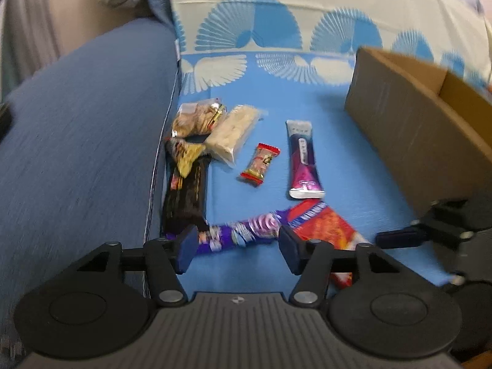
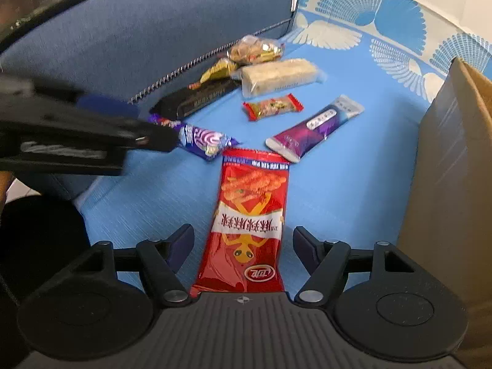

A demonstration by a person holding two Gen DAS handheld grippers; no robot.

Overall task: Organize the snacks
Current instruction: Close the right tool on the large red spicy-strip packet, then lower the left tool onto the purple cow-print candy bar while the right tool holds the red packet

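Several snacks lie on a blue mat. My left gripper is open, its jaws on either side of a purple swirl-printed packet, also in the right wrist view. My right gripper is open over the near end of a red snack bag, not closed on it. The red bag shows in the left wrist view. Farther off lie a purple-and-white bar, a small red candy, a pale cracker pack and a black bar.
A cardboard box stands at the right, its wall close to my right gripper; it shows in the left wrist view. A blue sofa cushion borders the mat on the left. A clear bag of biscuits lies by the cushion.
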